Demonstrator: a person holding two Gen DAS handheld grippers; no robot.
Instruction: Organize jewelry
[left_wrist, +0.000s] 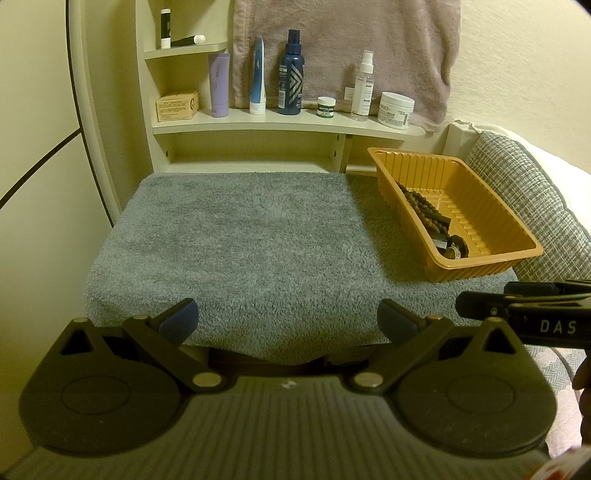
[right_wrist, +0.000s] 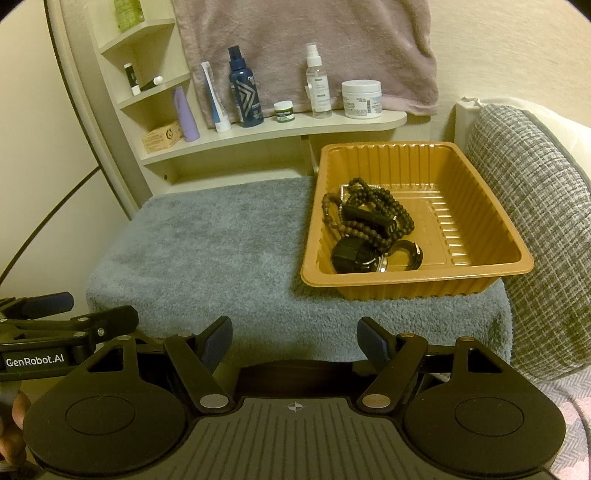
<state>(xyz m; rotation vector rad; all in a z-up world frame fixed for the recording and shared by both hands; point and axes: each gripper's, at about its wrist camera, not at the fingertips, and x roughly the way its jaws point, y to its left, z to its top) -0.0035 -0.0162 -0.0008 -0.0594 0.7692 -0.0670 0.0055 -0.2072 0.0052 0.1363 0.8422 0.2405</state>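
An orange plastic tray stands on the right side of a grey towel. In its left half lie dark bead strands and a black watch. My right gripper hangs open over the towel's near edge, short of the tray, nothing between its fingers. My left gripper is open too, over the towel's near middle, and holds nothing. Each gripper shows at the edge of the other's view.
A shelf behind the towel carries bottles, tubes and jars, with a pink towel hung above. A grey checked cushion presses against the tray's right side. A curved white frame rises at the left.
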